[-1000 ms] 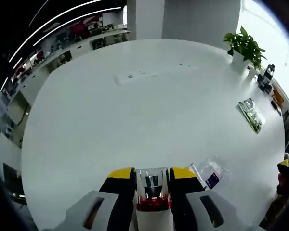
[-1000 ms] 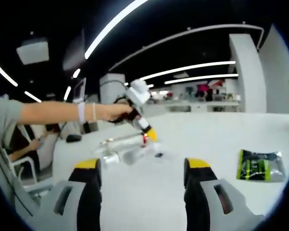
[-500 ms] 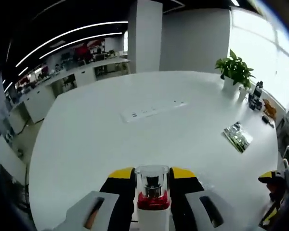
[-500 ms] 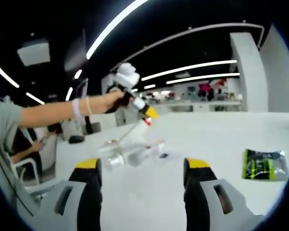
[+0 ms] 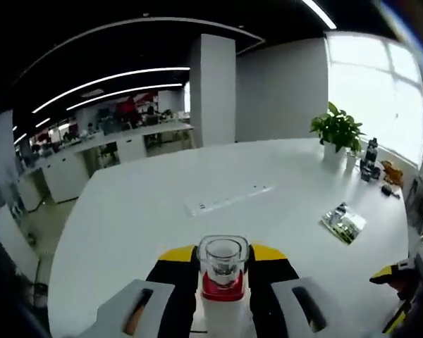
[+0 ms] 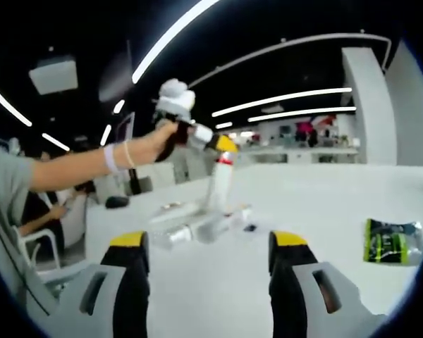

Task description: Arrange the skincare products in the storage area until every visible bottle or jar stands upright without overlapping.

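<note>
- The left gripper (image 5: 223, 262) is clamped on a white bottle (image 5: 223, 282) with a red collar and clear cap; its yellow-tipped jaws press the bottle's two sides just below the cap.
- In the right gripper view, the same left gripper (image 6: 222, 146) is held at the end of a person's outstretched arm (image 6: 77, 167), wrist banded, hand (image 6: 158, 141) wrapped round the handle; the bottle (image 6: 218, 184) hangs under it, close to upright over the white table (image 6: 324, 211).
- Beside the bottle's foot, clear bottles (image 6: 197, 224) lie on their sides on the table, close together; whether they touch the held bottle cannot be told.
- The right gripper (image 6: 209, 257) is empty, jaws spread wide, nearer the camera than the lying bottles.
- A green packet (image 6: 393, 241) lies flat on the table, well apart to the right of the bottles.
- A potted plant (image 5: 336, 134) stands at the table's far edge.
</note>
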A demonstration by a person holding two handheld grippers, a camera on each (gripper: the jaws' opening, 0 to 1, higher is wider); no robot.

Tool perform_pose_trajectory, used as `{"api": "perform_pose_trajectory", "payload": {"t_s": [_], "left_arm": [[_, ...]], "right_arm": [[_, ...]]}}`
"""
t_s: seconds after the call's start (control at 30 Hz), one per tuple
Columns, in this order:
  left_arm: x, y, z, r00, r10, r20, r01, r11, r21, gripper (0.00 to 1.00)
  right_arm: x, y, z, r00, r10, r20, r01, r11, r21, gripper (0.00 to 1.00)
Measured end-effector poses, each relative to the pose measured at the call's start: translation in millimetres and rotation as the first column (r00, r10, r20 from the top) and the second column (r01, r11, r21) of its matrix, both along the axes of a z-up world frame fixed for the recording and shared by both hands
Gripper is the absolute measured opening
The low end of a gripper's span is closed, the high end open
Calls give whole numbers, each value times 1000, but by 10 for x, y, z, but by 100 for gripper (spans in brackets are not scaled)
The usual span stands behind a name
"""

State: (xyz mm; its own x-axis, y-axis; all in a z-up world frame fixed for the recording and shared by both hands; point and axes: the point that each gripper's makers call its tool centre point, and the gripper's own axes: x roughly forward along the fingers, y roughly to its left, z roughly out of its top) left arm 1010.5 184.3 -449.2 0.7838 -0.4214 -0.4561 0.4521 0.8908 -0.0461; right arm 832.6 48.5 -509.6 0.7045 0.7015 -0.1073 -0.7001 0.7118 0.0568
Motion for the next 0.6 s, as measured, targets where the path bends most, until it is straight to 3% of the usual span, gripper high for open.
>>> {"api": "perform_pose_trajectory", "payload": {"t_s": [0.07, 0.23, 0.6], "left_arm": [[-2, 6, 27, 1000, 1, 28, -1, 1000, -4, 27], [-40, 66, 66, 996, 20, 85, -12, 996, -91, 27], [-97, 78, 85, 979, 39, 202, -12, 991, -136, 27]], "right_arm": [[-12, 3, -7, 1000, 1, -3, -1, 1000, 0, 67], [-35, 3, -13, 1000, 1, -3, -1, 1000, 5, 67], [-102, 76, 3, 1000, 12, 1, -12, 1000, 16, 66]]}}
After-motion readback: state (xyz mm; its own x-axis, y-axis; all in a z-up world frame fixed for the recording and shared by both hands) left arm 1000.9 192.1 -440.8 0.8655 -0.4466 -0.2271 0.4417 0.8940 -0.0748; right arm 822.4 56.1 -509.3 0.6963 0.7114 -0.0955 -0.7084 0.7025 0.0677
